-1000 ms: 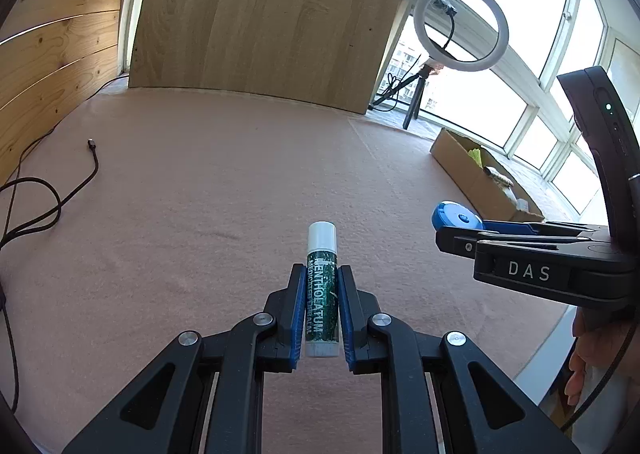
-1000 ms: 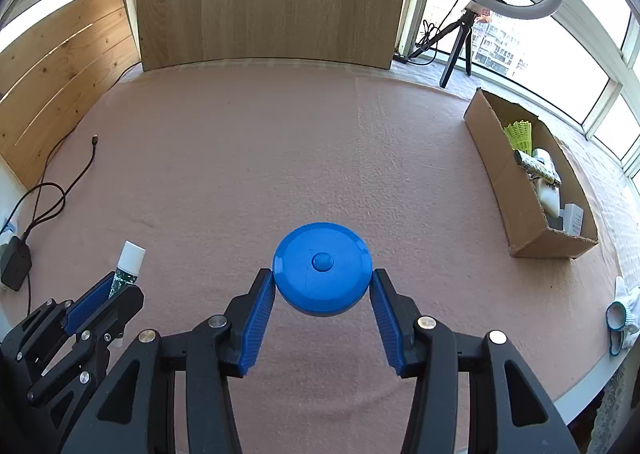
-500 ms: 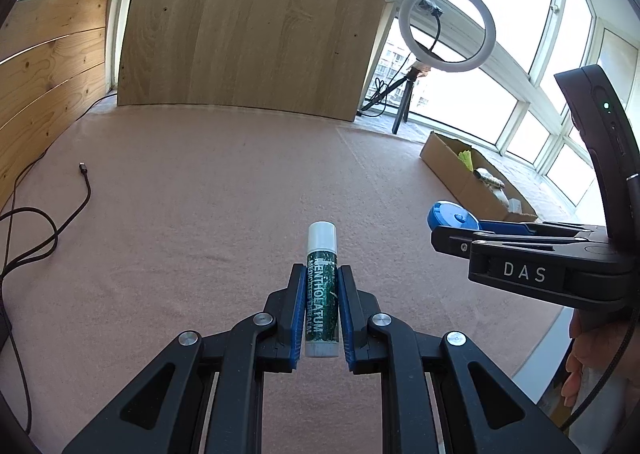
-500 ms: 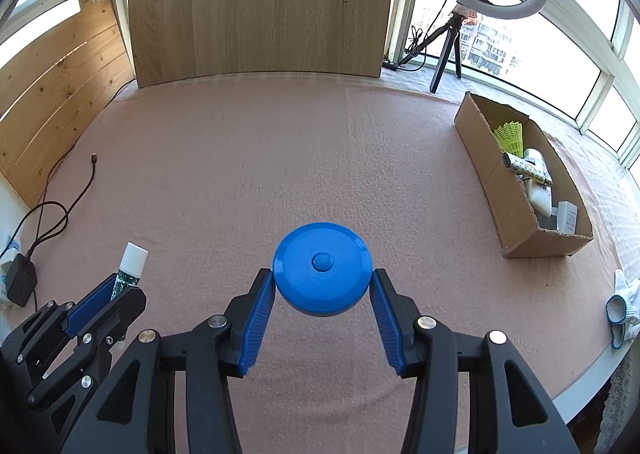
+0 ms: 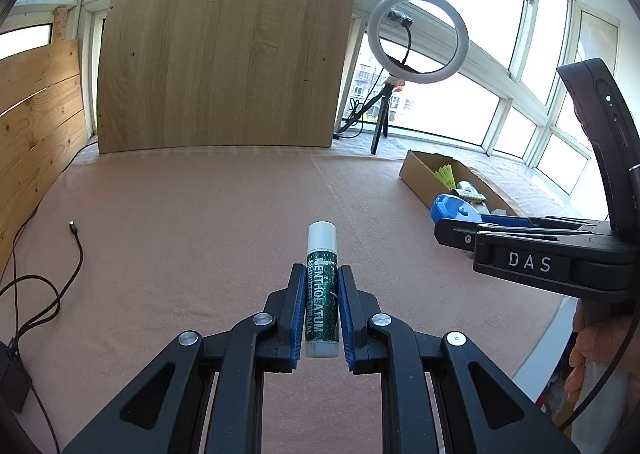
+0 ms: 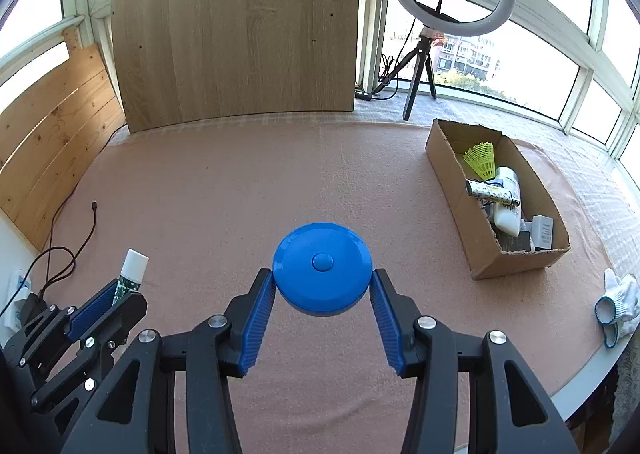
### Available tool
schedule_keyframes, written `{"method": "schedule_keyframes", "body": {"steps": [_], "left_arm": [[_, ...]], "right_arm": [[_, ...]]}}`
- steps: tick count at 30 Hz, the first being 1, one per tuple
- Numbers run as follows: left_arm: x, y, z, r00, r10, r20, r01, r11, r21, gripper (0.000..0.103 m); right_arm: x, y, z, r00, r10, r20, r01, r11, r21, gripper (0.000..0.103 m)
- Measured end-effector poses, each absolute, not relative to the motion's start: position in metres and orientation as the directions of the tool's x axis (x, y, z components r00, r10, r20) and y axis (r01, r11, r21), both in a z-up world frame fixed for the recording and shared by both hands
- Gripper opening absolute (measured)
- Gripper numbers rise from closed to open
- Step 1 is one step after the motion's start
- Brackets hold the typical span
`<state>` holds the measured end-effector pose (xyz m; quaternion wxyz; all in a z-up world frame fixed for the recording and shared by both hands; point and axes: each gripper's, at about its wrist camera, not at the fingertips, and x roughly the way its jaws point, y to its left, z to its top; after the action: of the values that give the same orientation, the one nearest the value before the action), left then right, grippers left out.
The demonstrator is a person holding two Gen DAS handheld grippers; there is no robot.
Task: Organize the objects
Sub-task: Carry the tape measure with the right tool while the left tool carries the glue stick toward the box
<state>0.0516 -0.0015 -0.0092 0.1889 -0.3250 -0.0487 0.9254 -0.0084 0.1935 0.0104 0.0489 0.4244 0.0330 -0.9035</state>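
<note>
From the left wrist view, the left gripper is clamped narrow on a green lip-balm stick, white cap pointing forward, held clear above the pink-covered counter. Off to the right the cardboard box sits near the windows, well apart from the stick.

From the right wrist view, the right gripper is about half open and pinched on a round blue case, also lifted off the counter. The box already holds a yellow shuttlecock, a patterned tube, a white bottle and a small grey pack. I'd say most of the sorting is done: the counter's middle is bare, and what remains is carrying these two pieces over and dropping them in. A white glove lies at the counter's edge.
</note>
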Motion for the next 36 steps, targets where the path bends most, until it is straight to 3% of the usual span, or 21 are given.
{"method": "schedule_keyframes", "body": {"steps": [19, 36], "left_arm": [[0.044, 0.009, 0.003, -0.709, 0.389, -0.588, -0.332, -0.92, -0.208, 0.017], [0.034, -0.024, -0.013, -0.725, 0.344, -0.597, -0.232, -0.938, -0.258, 0.017]], "right_arm": [[-0.015, 0.199, 0.014, -0.628, -0.047, -0.777, 0.104, -0.994, -0.024, 0.045], [-0.034, 0.153, -0.008, -0.579, -0.09, -0.81, 0.23, -0.972, -0.057, 0.045]]}}
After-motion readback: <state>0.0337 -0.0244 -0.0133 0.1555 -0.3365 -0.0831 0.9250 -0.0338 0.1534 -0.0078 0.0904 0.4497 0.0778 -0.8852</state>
